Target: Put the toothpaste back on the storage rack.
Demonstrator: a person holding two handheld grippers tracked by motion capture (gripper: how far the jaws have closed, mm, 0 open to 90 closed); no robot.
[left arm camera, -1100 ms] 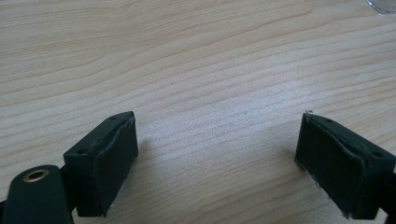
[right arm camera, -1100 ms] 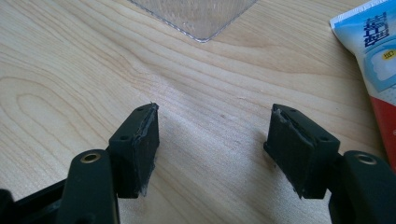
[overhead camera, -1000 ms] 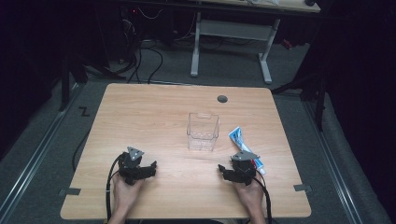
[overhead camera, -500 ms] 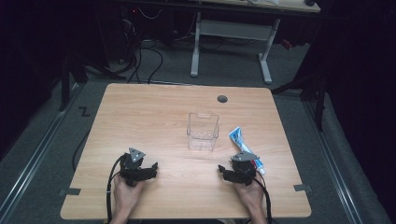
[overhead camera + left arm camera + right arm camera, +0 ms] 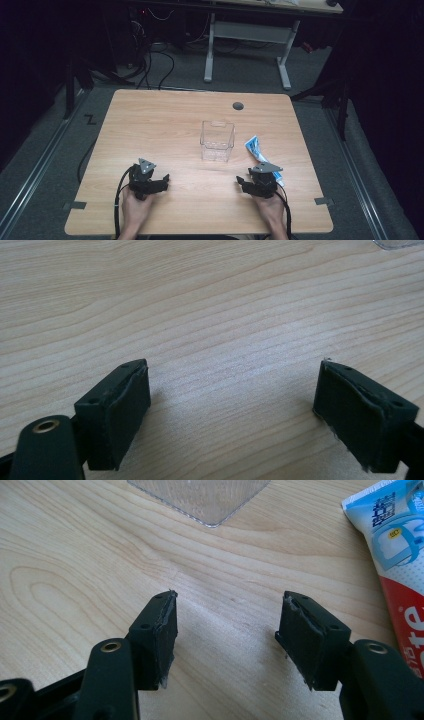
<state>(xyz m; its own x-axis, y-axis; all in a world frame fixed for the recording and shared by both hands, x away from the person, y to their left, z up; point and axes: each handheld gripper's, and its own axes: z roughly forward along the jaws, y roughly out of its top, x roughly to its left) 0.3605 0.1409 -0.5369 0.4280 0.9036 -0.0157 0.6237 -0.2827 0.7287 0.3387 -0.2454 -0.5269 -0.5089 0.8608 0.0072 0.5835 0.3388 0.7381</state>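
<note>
A clear plastic box [image 5: 217,140] stands upright near the middle of the wooden table [image 5: 165,120]; its corner [image 5: 200,500] shows at the top of the right gripper view. A blue, white and red toothpaste tube [image 5: 257,152] lies flat to the box's right, and the same tube [image 5: 400,555] lies just right of my right jaw. My left gripper [image 5: 159,181] rests open near the front left, its jaws wide apart over bare wood [image 5: 232,405]. My right gripper [image 5: 242,182] rests open at the front right, nothing between its jaws [image 5: 227,630].
A round cable hole [image 5: 238,106] sits near the table's far edge. Beyond the table stand a white desk frame [image 5: 247,40] and cables on the grey floor. Tape marks [image 5: 323,201] lie on the front corners.
</note>
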